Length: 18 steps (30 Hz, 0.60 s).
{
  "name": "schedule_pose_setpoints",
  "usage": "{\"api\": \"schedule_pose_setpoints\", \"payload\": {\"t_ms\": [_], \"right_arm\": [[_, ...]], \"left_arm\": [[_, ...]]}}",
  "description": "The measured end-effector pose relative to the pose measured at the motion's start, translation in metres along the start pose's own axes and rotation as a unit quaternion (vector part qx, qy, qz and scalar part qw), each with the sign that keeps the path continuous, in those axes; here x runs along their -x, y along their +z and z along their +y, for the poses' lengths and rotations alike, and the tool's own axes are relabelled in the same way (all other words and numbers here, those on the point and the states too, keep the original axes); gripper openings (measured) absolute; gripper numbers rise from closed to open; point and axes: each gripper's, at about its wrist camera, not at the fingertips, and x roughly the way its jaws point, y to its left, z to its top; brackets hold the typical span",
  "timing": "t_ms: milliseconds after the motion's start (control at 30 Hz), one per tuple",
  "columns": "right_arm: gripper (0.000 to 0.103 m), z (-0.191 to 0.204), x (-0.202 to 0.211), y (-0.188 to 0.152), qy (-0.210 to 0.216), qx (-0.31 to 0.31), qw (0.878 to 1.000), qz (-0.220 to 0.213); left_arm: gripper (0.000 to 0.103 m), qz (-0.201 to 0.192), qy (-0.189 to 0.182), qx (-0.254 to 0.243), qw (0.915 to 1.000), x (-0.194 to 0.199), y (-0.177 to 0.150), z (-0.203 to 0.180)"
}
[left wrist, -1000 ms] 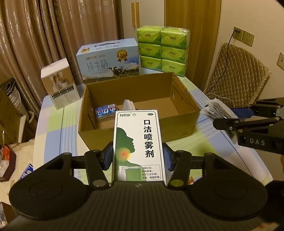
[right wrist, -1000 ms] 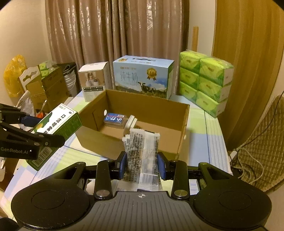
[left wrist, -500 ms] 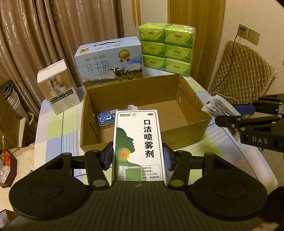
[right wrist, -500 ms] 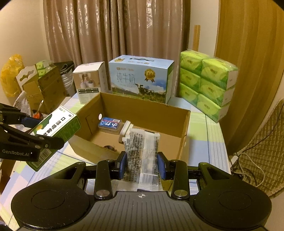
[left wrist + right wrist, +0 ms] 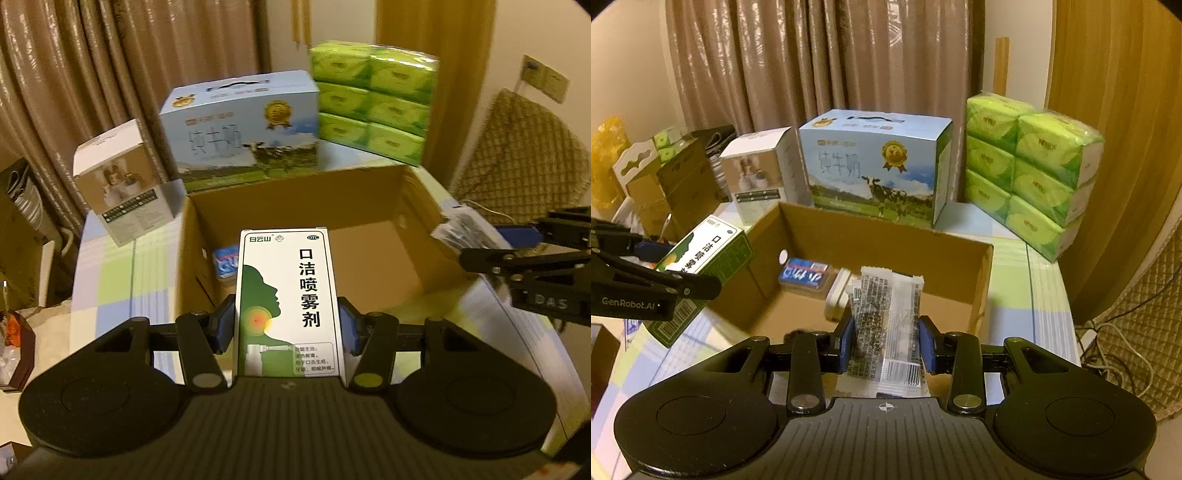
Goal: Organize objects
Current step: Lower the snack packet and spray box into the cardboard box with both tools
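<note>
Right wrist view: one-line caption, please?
Right claw holds a snack packet before the open cardboard box; left claw holds a green carton.

Both wrist views face one cardboard box [image 5: 303,206] – near, angled downward.

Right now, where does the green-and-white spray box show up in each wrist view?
Left wrist: spray box at centre, upright between the left gripper fingers.
Right wrist: spray box at the left edge, tilted, beside the carton.
Shared landmark: the open carton behind it.
</note>
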Motion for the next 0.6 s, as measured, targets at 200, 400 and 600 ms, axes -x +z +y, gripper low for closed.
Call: {"api": "schedule_pose_setpoints", "payload": {"t_ms": [200, 400, 600], "right_arm": [[0.034, -0.011, -0.026, 0.016, 0.005, -0.023, 1.000, 0.010], [0.034, -0.017, -0.040, 0.017, 0.000, -0.036, 0.999, 0.014], [0.034, -0.021, -0.051, 0.013, 0.000, -0.043, 0.999, 0.023]], "left_arm": [[0.050, 0.006, 0.003, 0.018, 0.9998, -0.027, 0.020, 0.016], [0.051, 0.001, -0.010, 0.048, 0.9988, -0.051, 0.030, 0.027], [0.058, -0.030, -0.024, 0.088, 0.9954, -0.069, 0.033, 0.035]]}}
